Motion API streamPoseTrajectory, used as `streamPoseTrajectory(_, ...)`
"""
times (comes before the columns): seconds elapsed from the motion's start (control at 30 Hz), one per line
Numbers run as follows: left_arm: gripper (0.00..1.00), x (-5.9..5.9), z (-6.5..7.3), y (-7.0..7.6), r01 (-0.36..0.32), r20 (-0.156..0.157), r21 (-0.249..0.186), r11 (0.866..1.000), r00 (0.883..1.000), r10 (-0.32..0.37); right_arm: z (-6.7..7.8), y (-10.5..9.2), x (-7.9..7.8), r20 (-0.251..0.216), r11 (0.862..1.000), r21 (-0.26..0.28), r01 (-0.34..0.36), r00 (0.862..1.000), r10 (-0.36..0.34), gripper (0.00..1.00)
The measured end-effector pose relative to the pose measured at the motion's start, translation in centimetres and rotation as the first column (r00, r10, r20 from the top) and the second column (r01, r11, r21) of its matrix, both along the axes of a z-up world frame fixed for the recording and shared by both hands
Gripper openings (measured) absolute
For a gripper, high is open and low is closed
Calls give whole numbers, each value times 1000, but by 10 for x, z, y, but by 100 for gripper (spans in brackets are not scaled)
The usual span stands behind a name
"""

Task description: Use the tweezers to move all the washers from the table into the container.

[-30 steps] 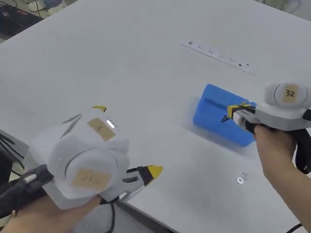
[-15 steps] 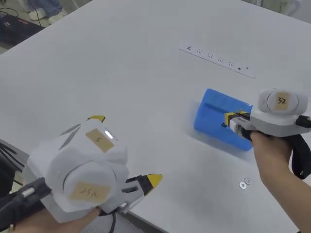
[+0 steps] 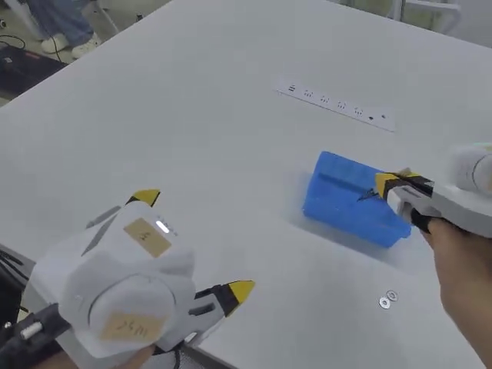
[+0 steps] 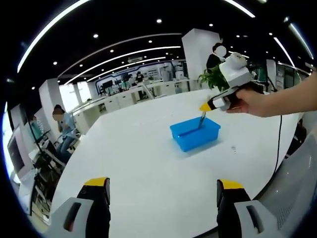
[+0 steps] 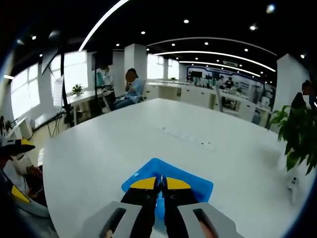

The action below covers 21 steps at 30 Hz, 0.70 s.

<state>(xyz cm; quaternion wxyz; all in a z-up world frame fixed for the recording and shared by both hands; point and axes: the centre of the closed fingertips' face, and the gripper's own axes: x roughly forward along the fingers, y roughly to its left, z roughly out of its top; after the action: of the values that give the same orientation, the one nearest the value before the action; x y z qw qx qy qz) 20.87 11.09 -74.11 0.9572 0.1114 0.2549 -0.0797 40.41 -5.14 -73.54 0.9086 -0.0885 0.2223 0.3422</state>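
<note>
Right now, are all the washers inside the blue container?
No, in the head view two washers lie on the bare table, apart from the blue container.

the table (image 3: 192, 115) is white, smooth and matt, taking only a soft light. the container (image 3: 346, 201) looks like blue plastic, smooth with a faint sheen. the washers (image 3: 388, 299) are bright, shiny metal. the left claw (image 3: 194, 244) and right claw (image 3: 393, 184) have white matt plastic shells and yellow-and-black tips. tan, paper-like labels (image 3: 146, 237) are stuck on the left one. the tweezers (image 4: 202, 119) look thin and dark, but their material cannot be told.
</note>
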Motion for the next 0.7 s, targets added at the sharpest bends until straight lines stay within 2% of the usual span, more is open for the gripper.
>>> streamPoseTrajectory(0.17, 92, -2, 1, -2, 11, 8, 3, 1000, 1000, -11, 8, -17, -13, 29, 1000, -6, 13, 1000, -13, 1)
streamPoseTrajectory(0.3, 92, -3, 0, -2, 1, 9, -7, 1000, 1000, -1, 5, -32, -26, 18, 999, -11, 33, 999, -33, 1)
streamPoseTrajectory(0.43, 91, -3, 0, -2, -5, 19, -8, 1000, 1000, 5, -4, -47, -39, 1, 998, -31, 56, 998, -56, 1)
streamPoseTrajectory(0.6, 91, -2, -1, -3, -8, 24, -6, 1000, 1000, 8, -19, -63, -53, -45, 996, -43, 82, 995, -83, 1)
streamPoseTrajectory(0.7, 91, -2, 2, -3, -5, 32, -5, 1000, 999, 5, -29, -70, -64, -68, 994, -61, 93, 993, -97, 1)
